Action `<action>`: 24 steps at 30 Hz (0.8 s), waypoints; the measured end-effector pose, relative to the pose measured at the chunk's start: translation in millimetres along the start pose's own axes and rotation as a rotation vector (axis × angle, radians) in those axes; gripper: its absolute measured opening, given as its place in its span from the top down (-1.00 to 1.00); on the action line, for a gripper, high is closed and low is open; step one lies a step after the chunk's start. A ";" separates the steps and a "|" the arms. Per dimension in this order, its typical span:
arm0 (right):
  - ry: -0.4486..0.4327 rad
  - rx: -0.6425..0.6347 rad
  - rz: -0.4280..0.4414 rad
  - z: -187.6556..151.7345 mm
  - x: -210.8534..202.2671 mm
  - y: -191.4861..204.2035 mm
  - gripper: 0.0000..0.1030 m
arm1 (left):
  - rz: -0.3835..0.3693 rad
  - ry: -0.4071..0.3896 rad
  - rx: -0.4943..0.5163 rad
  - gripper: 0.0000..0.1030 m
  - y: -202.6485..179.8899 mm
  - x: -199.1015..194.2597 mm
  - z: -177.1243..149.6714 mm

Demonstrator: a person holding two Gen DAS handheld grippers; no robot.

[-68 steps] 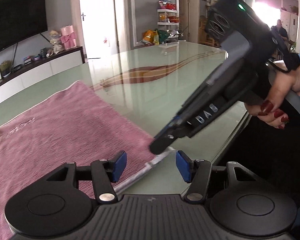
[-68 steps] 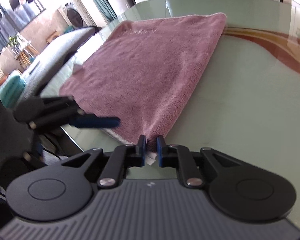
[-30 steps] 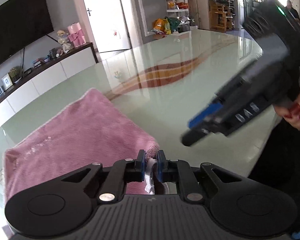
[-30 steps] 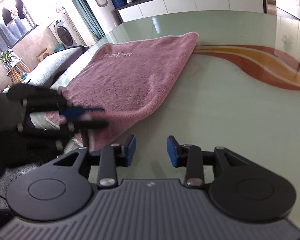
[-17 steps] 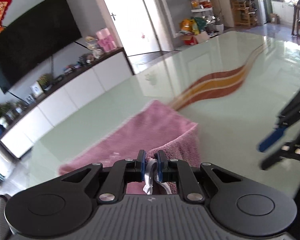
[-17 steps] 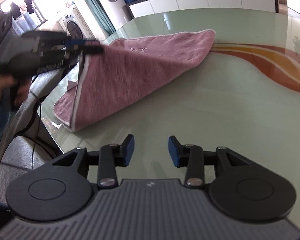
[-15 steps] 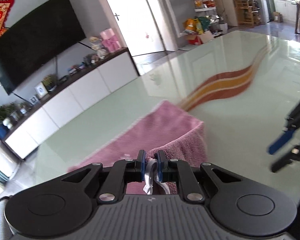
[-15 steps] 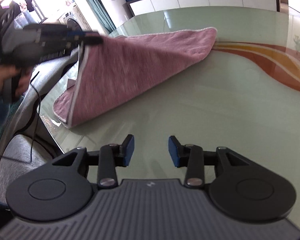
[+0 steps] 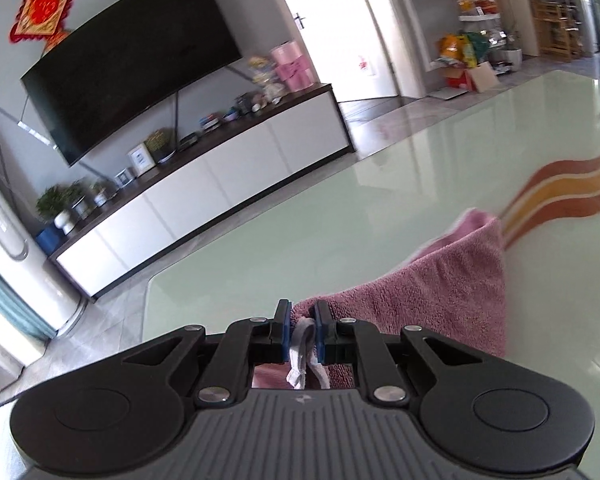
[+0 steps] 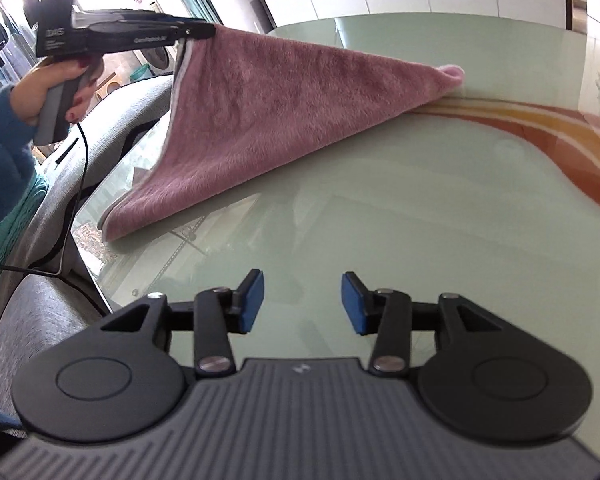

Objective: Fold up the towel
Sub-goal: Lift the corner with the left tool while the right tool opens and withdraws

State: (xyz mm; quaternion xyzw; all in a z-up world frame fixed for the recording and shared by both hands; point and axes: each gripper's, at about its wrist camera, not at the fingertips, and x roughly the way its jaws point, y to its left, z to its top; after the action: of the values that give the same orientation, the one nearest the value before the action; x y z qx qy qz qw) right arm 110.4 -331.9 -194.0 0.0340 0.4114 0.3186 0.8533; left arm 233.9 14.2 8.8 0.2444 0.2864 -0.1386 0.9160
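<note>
Above the worktop, the left tool pinches a raised towel corner; the right tool is opening, nothing between its pads.

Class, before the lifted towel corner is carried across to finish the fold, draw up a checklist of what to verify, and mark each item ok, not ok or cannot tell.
1. Left hand-held gripper shut on the pink towel corner: ok.
2. Corner lifted off the glass table: ok.
3. Far corner resting on the table: ok.
4. Right hand-held gripper empty, jaws opening, apart from the towel: ok.
5. Edges aligned for the fold: cannot tell.
</note>
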 end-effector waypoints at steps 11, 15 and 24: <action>0.011 -0.119 -0.032 19.9 22.5 19.1 -0.02 | 0.007 0.066 -0.034 0.74 34.0 40.4 -18.6; 0.022 -0.146 -0.042 21.3 29.6 24.1 -0.08 | 0.010 0.082 -0.035 0.74 40.5 55.2 -24.1; 0.035 -0.146 -0.070 22.4 30.8 20.7 -0.21 | 0.000 0.110 -0.028 0.74 42.3 80.6 -31.6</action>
State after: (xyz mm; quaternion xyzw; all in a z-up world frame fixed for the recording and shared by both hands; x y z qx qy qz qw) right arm 130.1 -293.3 -193.5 -0.0484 0.4029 0.3184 0.8567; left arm 300.4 57.4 -46.0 0.2390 0.3380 -0.1208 0.9022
